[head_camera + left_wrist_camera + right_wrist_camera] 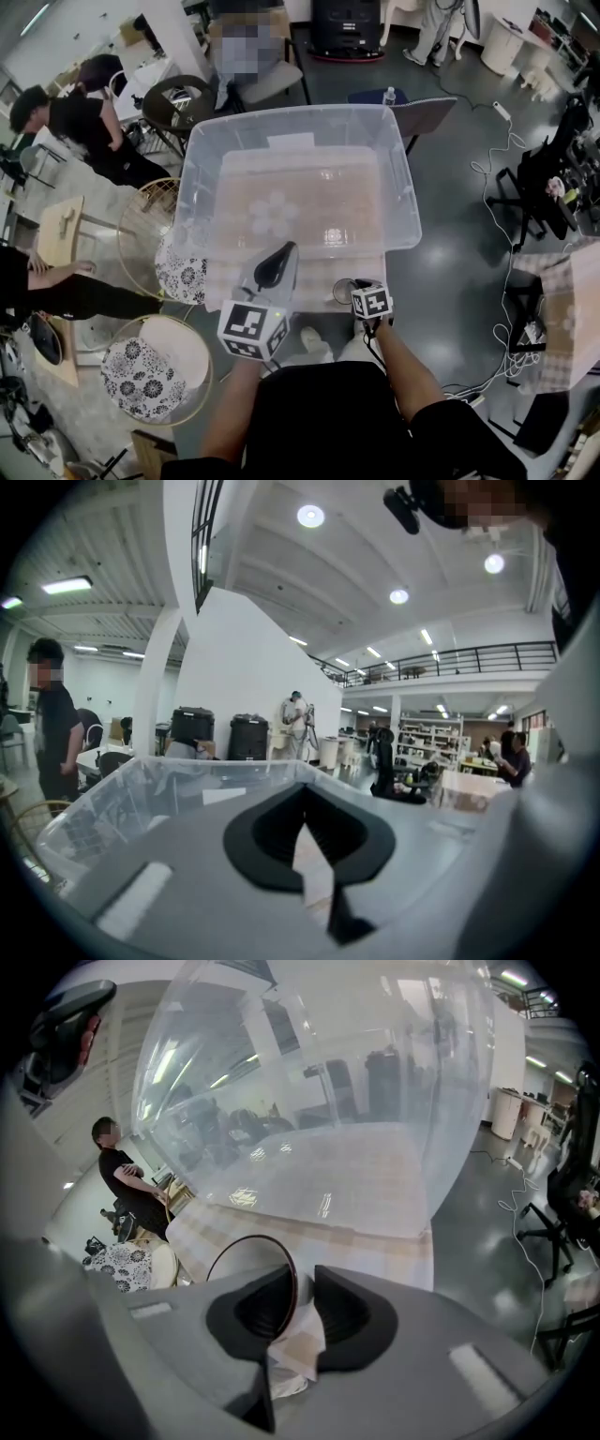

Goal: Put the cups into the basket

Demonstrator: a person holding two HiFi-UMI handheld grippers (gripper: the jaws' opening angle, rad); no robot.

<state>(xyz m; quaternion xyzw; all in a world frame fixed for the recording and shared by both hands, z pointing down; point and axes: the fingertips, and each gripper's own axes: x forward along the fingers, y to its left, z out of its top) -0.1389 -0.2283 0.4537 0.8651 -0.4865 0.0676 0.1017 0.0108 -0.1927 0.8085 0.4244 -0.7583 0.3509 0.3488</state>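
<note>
Since my right gripper [302, 1283] has its jaws narrowed round the rim of the cup [248, 1255] without clearly pinching it, lifting now could drop it (thin, slick wall) on the near side of the basket [291, 114]. My left gripper [303, 827] is closed and empty.

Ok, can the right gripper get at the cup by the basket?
Likely yes: the cup stands with its rim between the fingers of the right gripper, nothing else between them; the basket is just beyond.
</note>
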